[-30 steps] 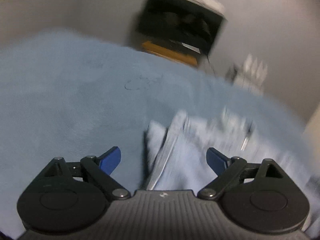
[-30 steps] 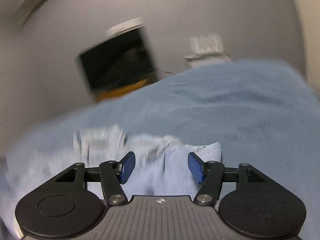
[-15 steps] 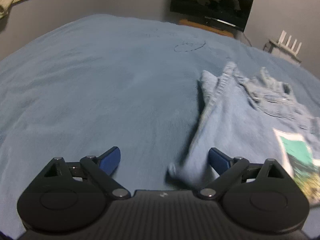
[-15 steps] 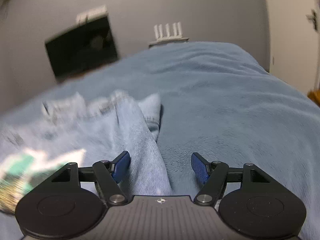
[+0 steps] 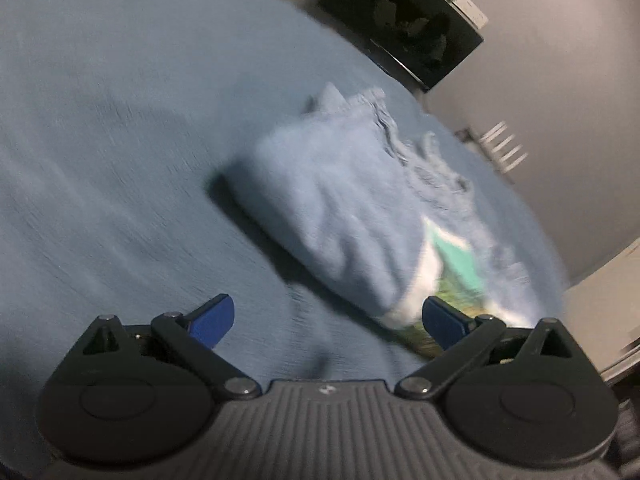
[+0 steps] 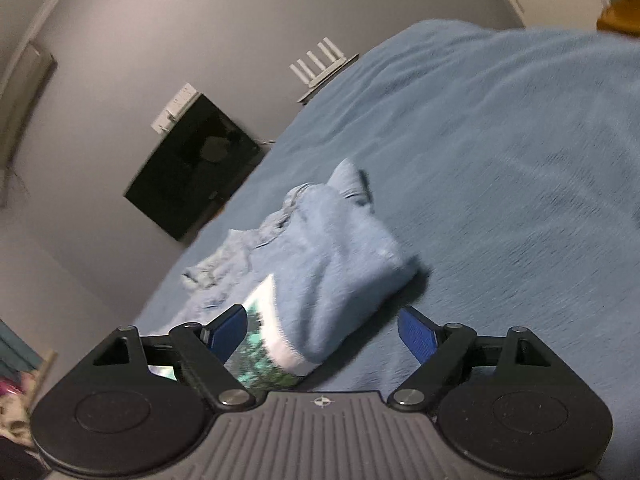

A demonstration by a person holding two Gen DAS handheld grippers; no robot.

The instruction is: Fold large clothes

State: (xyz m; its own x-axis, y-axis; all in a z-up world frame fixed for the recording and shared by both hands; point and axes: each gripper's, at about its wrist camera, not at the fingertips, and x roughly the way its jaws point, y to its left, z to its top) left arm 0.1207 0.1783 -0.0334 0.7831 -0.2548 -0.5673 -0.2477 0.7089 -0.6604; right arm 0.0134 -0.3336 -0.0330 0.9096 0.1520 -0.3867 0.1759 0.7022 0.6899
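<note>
A light blue denim garment point(image 5: 340, 208) lies folded over in a thick bundle on the blue blanket point(image 5: 120, 140). A white and green printed patch point(image 5: 448, 264) shows at its near edge. My left gripper point(image 5: 326, 318) is open and empty, just short of the bundle's near corner. In the right wrist view the same garment point(image 6: 332, 264) lies ahead with the printed patch point(image 6: 260, 320) near the left finger. My right gripper point(image 6: 322, 334) is open and empty, with the bundle's near end between its fingers. Both views are blurred.
The blue blanket point(image 6: 520, 160) covers the whole bed. A black TV screen point(image 5: 404, 28) stands on the far wall; it also shows in the right wrist view point(image 6: 192, 172). A white router with antennas point(image 6: 320, 64) sits beyond the bed's far edge.
Both grippers have swung and tilted, staying open and empty. The garment now lies as a folded bundle farther ahead of both, where before it stretched long toward the grippers.
</note>
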